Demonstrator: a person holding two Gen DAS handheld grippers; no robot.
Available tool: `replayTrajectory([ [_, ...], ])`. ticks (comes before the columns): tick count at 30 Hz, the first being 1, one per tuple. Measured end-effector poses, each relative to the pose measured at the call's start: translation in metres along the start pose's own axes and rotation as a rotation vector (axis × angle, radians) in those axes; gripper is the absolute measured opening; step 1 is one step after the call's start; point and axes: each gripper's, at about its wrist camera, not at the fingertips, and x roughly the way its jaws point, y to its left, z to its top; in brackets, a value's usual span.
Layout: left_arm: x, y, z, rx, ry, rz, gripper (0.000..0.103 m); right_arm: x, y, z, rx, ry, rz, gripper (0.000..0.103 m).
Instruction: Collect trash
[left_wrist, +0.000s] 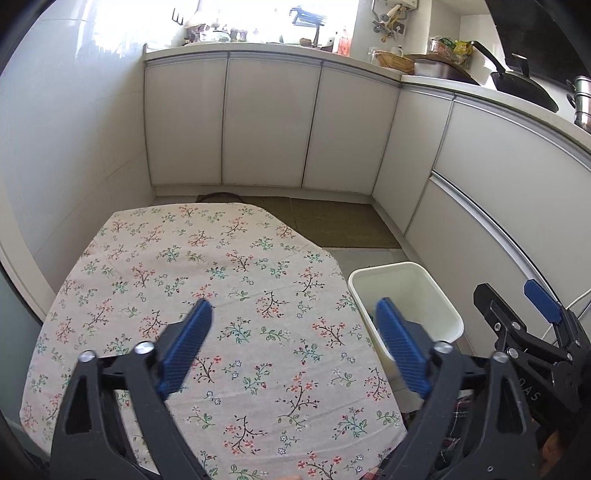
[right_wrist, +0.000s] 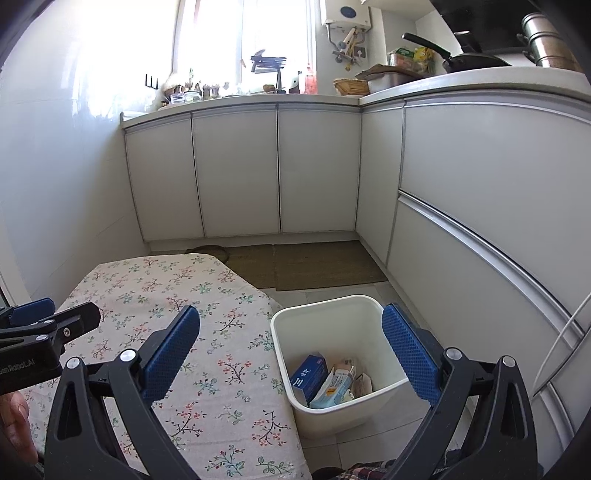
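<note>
A white plastic bin (right_wrist: 364, 397) stands on the floor right of the table; it also shows in the left wrist view (left_wrist: 439, 295). In it lie a blue box (right_wrist: 309, 374) and some packets (right_wrist: 338, 387). A floral tablecloth (left_wrist: 221, 295) covers the table, with nothing on it in view. My left gripper (left_wrist: 293, 325) is open and empty above the table. My right gripper (right_wrist: 291, 332) is open and empty above the bin's left rim and the table edge. Each gripper shows at the edge of the other's view.
White kitchen cabinets (right_wrist: 240, 166) run along the back and right walls. Brown floor mats (right_wrist: 317, 264) lie beyond the table. The counter carries a black pan (right_wrist: 465, 59), steel pots (right_wrist: 546, 40), a basket and bottles. A white cable (right_wrist: 561, 339) hangs at right.
</note>
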Motion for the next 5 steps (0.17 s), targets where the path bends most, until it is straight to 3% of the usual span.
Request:
replayTrajectory([
  [5,0.0012,0.0022,-0.0003,-0.01,0.012,0.012,0.096,-0.0003,-0.0014,0.0008,0.015,-0.005,-0.012,0.096],
])
